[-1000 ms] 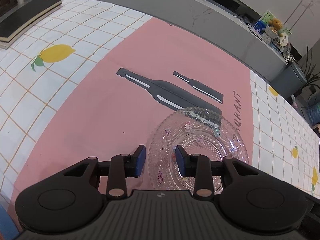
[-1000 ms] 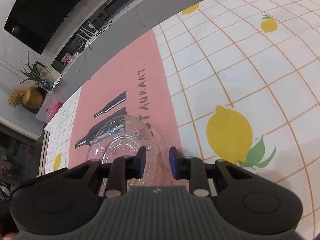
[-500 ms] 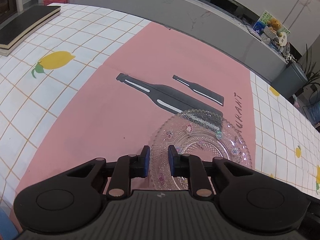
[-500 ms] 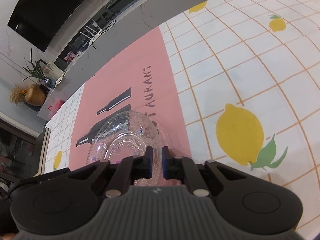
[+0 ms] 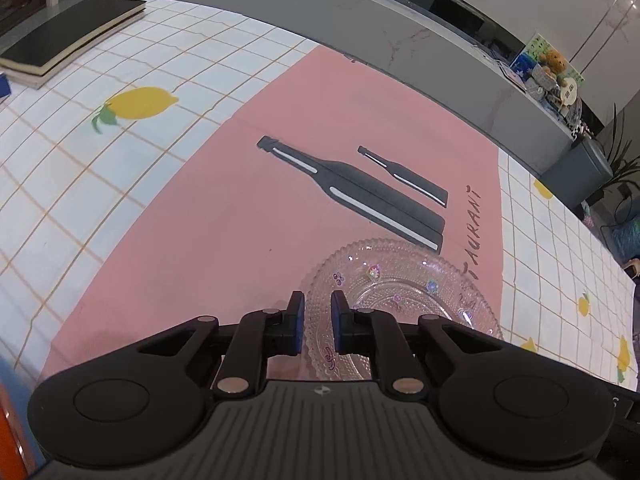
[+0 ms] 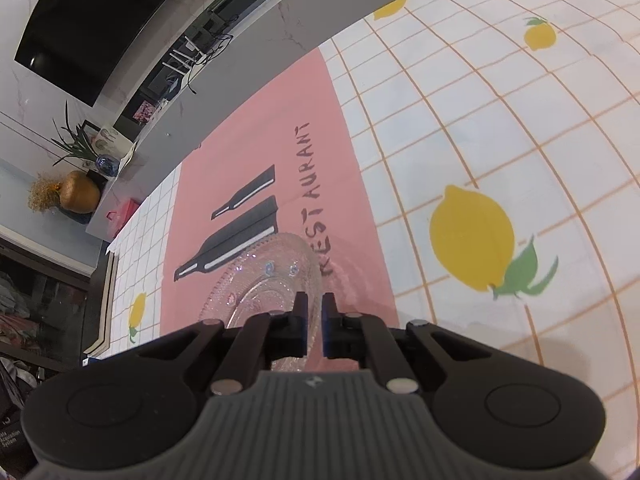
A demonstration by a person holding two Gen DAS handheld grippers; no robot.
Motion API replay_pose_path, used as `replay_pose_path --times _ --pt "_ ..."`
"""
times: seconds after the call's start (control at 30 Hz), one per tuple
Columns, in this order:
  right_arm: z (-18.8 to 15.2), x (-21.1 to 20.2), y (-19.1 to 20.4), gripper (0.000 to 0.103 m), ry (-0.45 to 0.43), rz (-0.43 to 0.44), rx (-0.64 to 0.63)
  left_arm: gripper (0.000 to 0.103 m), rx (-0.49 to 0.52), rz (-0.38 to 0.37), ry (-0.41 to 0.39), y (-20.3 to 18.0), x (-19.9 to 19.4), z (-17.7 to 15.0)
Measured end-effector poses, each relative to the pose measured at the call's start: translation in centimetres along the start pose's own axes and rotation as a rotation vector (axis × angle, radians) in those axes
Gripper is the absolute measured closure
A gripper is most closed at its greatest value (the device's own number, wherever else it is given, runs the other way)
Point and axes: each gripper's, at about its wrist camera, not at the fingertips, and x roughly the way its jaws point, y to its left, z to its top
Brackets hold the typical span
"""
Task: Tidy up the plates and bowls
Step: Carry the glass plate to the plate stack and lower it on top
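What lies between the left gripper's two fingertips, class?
The near rim of the glass plate lies between the left gripper fingertips while its jaws are closing, as the left wrist view shows.

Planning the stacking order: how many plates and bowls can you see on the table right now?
1. A clear glass plate lies on the pink mat, its rim between the fingers of both grippers. No bowls show; anything behind the grippers or outside both views is hidden.

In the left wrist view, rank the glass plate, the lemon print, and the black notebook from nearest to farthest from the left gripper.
From the left gripper:
1. Glass plate, its rim between the closing jaws.
2. Lemon print, far left on the cloth.
3. Black notebook, top-left corner.
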Motion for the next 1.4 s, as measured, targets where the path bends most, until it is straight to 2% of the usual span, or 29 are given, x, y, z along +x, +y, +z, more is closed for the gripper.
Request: replay_pose_path --times 0.6,0.93,1.4 --pt "-4.4 -5.6 -0.5 0.099 -0.03 0.033 0.047 0.088 -0.014 -0.065 -0.016 1.1 -5.6 -2.3" --pt "-7.6 -9.3 -1.2 0.099 -0.032 0.05 0.045 0.088 0.002 -0.11 -0.013 2.1 -8.9 -5.2" --pt "-11.6 -9.9 -2.7 0.099 0.019 0.015 0.044 0.088 0.037 -0.113 0.041 4.3 -9.3 -8.8"
